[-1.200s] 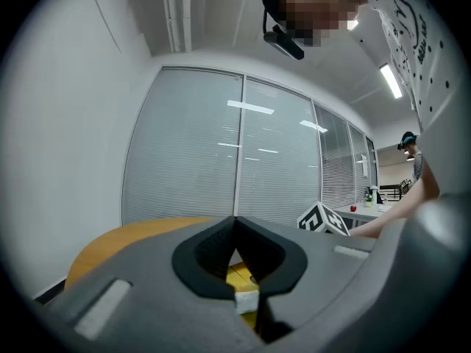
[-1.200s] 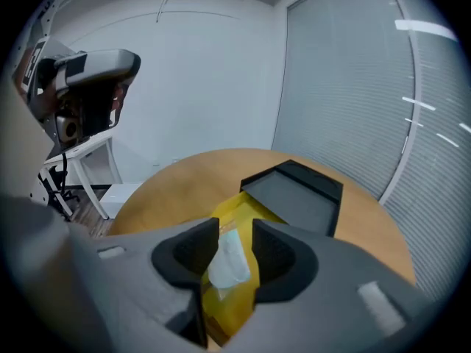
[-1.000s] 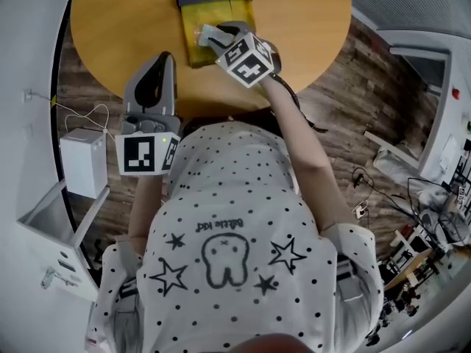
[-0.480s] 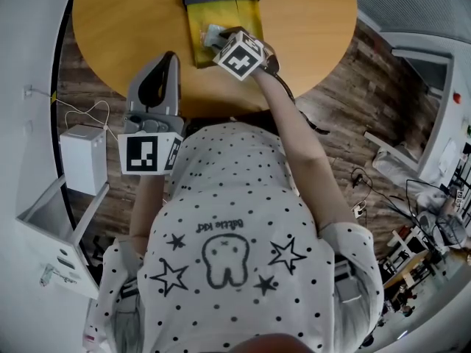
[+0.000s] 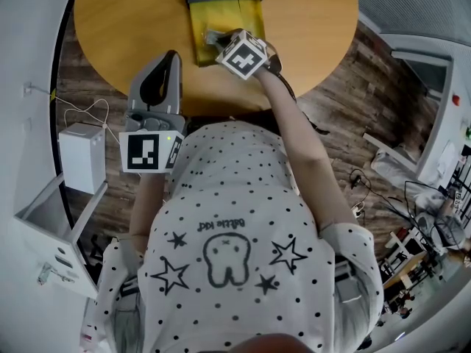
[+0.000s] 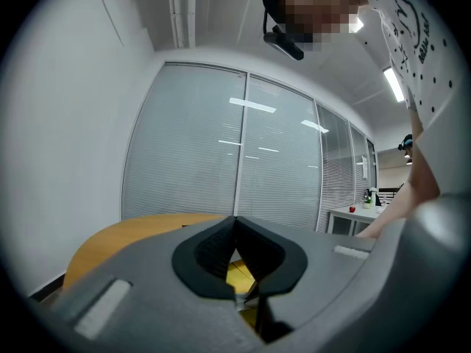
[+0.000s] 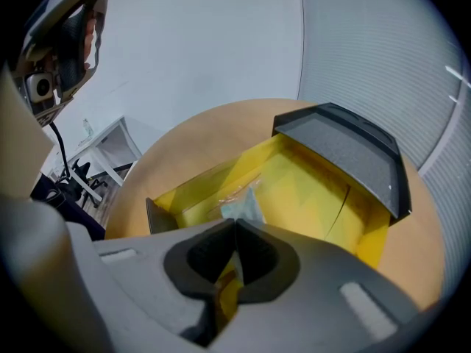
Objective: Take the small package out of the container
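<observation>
1. a glass wall with lowered blinds is standing behind the scene.
2. a round wooden table is carrying the work, with wood flooring around it.
3. a white box is sitting on the floor to the table's left, well apart from everything else.
4. a yellow container is lying open on the table, its walls enclosing the contents on all sides.
5. its dark lid is tilting up at the far end, leaving the top open.
6. the left gripper is hovering over the table's near edge, jaws pressed together on nothing, apart from the container.
7. the right gripper is reaching steeply down into the container; its jaws have just been closing and are now pinching the near edge of the wrapper.
8. its marker cube is covering the jaw tips in the head view.
9. the small package, pale inside clear wrap, is lying on the container's floor near the front wall.
</observation>
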The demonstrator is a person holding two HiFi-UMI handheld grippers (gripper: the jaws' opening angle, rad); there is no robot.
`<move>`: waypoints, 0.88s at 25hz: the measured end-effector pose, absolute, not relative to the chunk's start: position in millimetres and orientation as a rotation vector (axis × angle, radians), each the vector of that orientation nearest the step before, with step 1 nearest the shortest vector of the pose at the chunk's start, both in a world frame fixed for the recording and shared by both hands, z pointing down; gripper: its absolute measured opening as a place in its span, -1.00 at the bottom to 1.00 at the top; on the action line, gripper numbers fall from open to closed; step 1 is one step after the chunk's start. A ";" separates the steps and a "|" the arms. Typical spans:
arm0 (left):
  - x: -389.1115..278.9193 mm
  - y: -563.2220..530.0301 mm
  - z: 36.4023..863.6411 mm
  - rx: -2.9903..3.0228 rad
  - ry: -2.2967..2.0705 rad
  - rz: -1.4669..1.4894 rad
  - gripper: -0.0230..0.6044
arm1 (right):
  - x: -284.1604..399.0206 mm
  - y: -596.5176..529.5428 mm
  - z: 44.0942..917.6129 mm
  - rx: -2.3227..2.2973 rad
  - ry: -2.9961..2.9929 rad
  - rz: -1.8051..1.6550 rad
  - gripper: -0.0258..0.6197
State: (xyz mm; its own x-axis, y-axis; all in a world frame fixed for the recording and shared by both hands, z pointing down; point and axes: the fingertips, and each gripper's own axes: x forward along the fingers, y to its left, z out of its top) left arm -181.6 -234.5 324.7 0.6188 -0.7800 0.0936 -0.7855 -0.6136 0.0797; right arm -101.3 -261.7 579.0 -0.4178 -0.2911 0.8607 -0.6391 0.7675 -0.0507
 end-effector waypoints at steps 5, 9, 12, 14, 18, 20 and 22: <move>-182.6 -232.0 322.9 2.724 -1.329 0.073 -0.89 | -99.5 -260.3 577.6 0.721 -2.017 0.459 -0.91; -182.5 -230.6 321.2 2.727 -1.336 0.067 -0.89 | -97.5 -262.6 570.2 0.753 -2.034 0.449 -0.91; -182.8 -229.3 319.7 2.729 -1.343 0.063 -0.89 | -95.9 -266.5 561.1 0.786 -2.050 0.439 -0.91; -181.1 -228.1 318.0 2.732 -1.346 0.059 -0.89 | -93.9 -268.8 552.1 0.805 -2.064 0.424 -0.91; -175.8 -222.9 314.4 2.741 -1.351 0.059 -0.89 | -91.3 -269.7 534.9 0.857 -2.110 0.418 -0.91; -174.3 -220.1 312.3 2.746 -1.356 0.055 -0.89 | -90.3 -271.4 525.5 0.886 -2.132 0.403 -0.91; -173.8 -217.5 310.3 2.749 -1.364 0.052 -0.89 | -89.2 -274.6 514.4 0.923 -2.156 0.382 -0.91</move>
State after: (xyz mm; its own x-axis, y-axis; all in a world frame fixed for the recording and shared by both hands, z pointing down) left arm -173.8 -217.5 310.3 0.6049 -0.7939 0.0621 -0.7963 -0.6028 0.0494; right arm -89.2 -274.6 514.4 -0.4613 -0.4955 0.7360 -0.7182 0.6956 0.0181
